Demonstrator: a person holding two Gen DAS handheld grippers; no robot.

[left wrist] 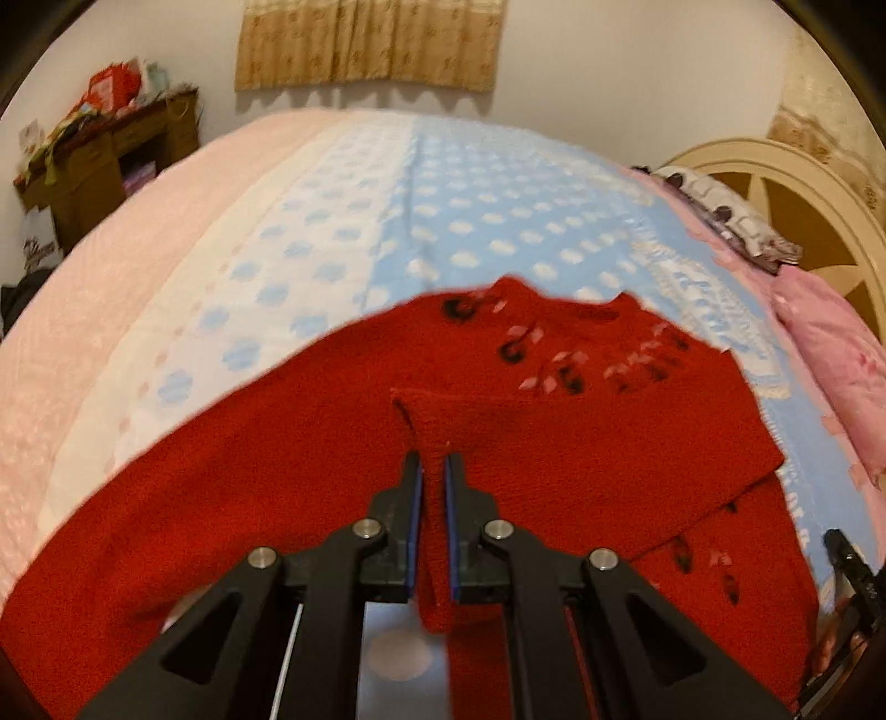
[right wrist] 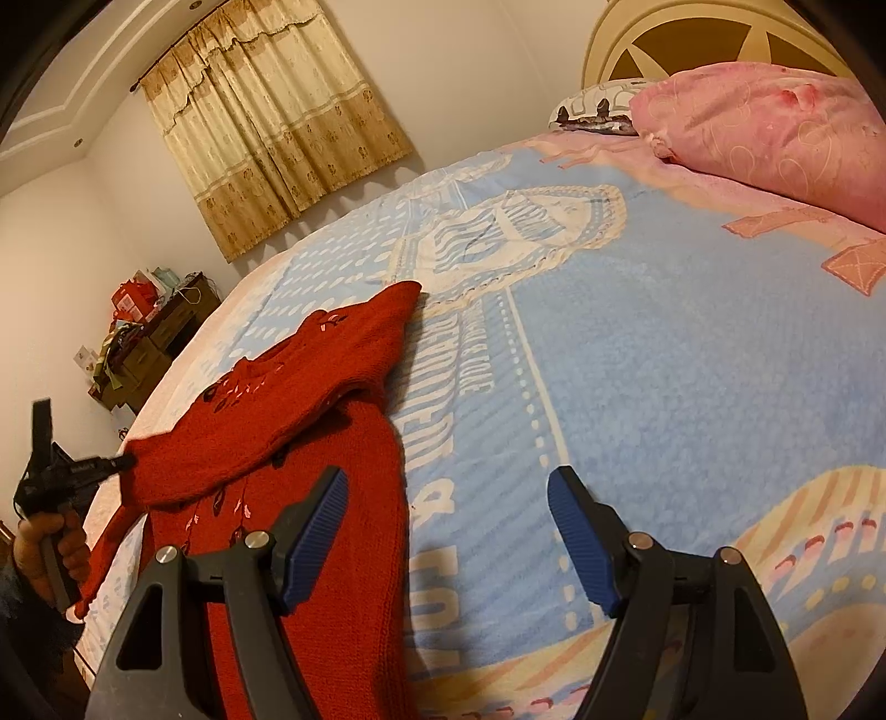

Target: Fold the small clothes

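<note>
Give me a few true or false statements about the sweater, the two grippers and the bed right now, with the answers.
1. The left gripper is shut on the red sweater. True.
2. The right gripper holds the sweater. False: its jaws are open and hold nothing.
3. The sweater lies on a bed with a blue blanket. True.
4. The pink pillow sits on the sweater. False: it is by the headboard, apart from the sweater.
</note>
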